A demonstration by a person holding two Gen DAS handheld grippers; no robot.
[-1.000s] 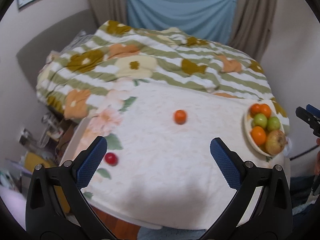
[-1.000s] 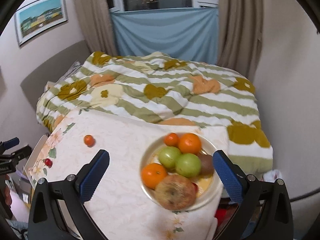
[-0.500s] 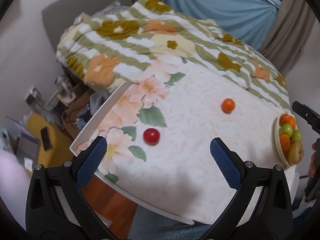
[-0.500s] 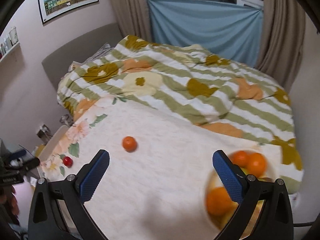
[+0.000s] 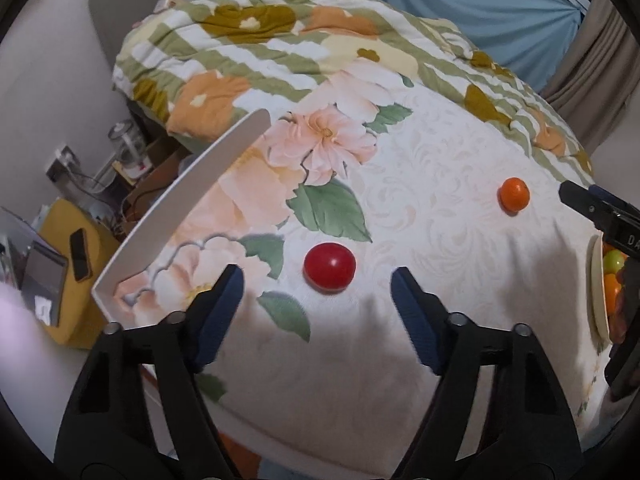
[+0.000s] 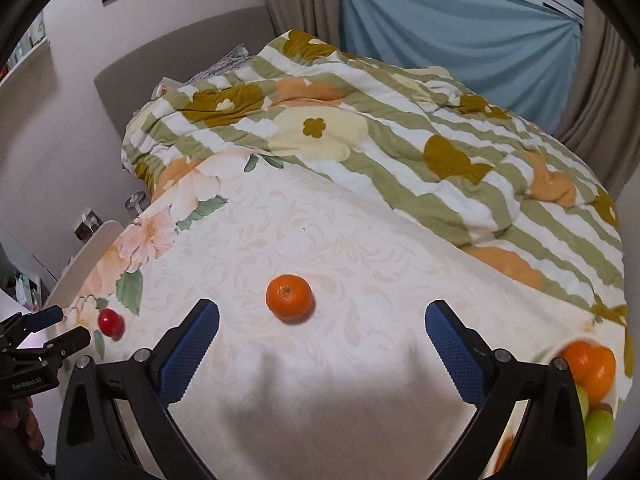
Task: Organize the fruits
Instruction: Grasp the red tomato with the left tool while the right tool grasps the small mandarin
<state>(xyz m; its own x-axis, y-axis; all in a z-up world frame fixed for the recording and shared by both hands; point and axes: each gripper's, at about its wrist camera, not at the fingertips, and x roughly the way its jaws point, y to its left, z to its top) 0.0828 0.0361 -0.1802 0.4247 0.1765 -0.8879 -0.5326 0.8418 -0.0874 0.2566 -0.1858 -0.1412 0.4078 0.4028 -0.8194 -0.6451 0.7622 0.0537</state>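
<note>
A small red fruit (image 5: 329,266) lies on the floral white cloth, just ahead of my left gripper (image 5: 318,280). Its jaws are closing, and the fruit sits beyond the blue pads, untouched. An orange (image 6: 289,297) rests mid-cloth just ahead of my right gripper (image 6: 322,314), which stands open and empty. The same orange (image 5: 513,194) appears far right in the left wrist view, the red fruit (image 6: 111,322) far left in the right wrist view. A plate of fruit (image 5: 597,292) sits at the right edge, with oranges (image 6: 592,366) and green apples (image 6: 600,434) on it.
The cloth covers a white table whose edge (image 5: 180,208) shows at left. Behind it a bed carries a green-striped floral quilt (image 6: 380,128). Left of the table, low down, stand a yellow stool with a phone (image 5: 80,258) and a jar (image 5: 128,146).
Both grippers have come down closer to the cloth. The left one swung left over the red fruit and narrowed its jaws. The right one moved left from the plate to the orange.
</note>
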